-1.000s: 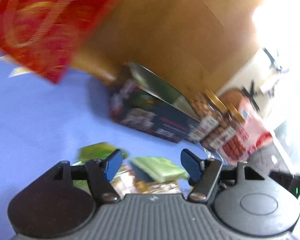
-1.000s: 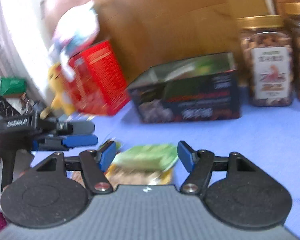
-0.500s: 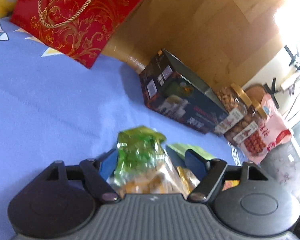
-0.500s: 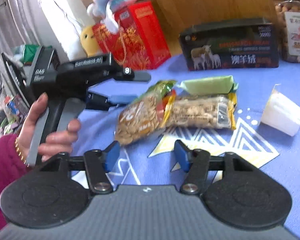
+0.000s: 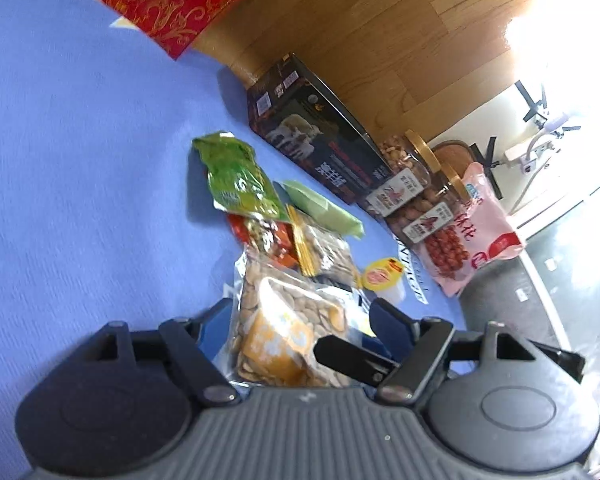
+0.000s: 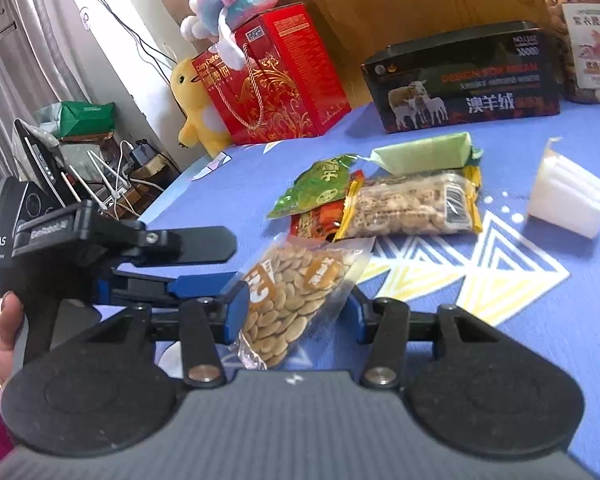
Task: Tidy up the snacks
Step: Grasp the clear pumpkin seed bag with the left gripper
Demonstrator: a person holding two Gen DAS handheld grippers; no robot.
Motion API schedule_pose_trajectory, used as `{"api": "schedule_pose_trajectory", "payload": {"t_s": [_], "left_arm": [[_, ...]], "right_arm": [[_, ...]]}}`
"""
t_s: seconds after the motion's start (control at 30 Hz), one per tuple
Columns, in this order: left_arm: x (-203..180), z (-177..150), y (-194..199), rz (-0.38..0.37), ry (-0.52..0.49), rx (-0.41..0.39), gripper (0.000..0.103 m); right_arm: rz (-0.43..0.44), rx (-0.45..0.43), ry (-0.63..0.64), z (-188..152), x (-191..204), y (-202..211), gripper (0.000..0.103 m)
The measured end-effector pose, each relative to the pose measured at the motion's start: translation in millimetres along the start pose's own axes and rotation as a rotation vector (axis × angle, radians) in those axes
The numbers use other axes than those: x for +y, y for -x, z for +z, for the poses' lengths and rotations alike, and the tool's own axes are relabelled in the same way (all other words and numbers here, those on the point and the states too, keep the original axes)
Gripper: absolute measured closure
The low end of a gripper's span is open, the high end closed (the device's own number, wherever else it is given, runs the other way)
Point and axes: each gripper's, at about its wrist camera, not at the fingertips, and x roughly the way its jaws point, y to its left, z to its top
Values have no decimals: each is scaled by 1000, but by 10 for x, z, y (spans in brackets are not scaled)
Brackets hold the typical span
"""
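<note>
A clear seed bag (image 6: 296, 288) lies on the blue cloth (image 6: 540, 340), deep between the fingers of my right gripper (image 6: 296, 300). Its jaws are closing, and the pads touch both edges of the bag. My left gripper (image 6: 228, 262), held in a hand, comes in from the left, one blue finger at the bag's edge. In the left wrist view the seed bag (image 5: 288, 332) sits inside my open left gripper (image 5: 300, 306), clear of the right pad. Beyond lie a green packet (image 6: 320, 188), a peanut bag (image 6: 412, 204), a pale green bar (image 6: 424, 152) and a white jelly cup (image 6: 568, 196).
A black box (image 6: 460, 84) and a red gift bag (image 6: 284, 76) stand at the back against a wooden board. Nut jars (image 5: 408, 168) and a pink snack bag (image 5: 472, 232) stand to the right. Plush toys (image 6: 196, 96) sit by the red bag.
Both grippers have come down and forward onto the snack pile. The right jaws have narrowed around the seed bag. The left gripper has slid up to the same bag.
</note>
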Motion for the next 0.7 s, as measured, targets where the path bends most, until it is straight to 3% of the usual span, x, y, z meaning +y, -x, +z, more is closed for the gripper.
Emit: {"api": "schedule_pose_trajectory", "payload": {"t_s": [0.1, 0.27, 0.37, 0.7], "left_arm": [[0, -8, -9, 5, 10, 6, 38], [3, -25, -22, -14, 17, 20, 40], [-38, -62, -44, -29, -6, 44, 40], [-76, -86, -88, -58, -51, 79, 35]], "right_arm": [[-11, -6, 28, -43, 37, 42, 45], [-23, -3, 122, -149, 168, 117, 20], [-47, 0, 180, -209, 239, 143, 12], [-146, 9, 297, -340, 292, 247, 10]]}}
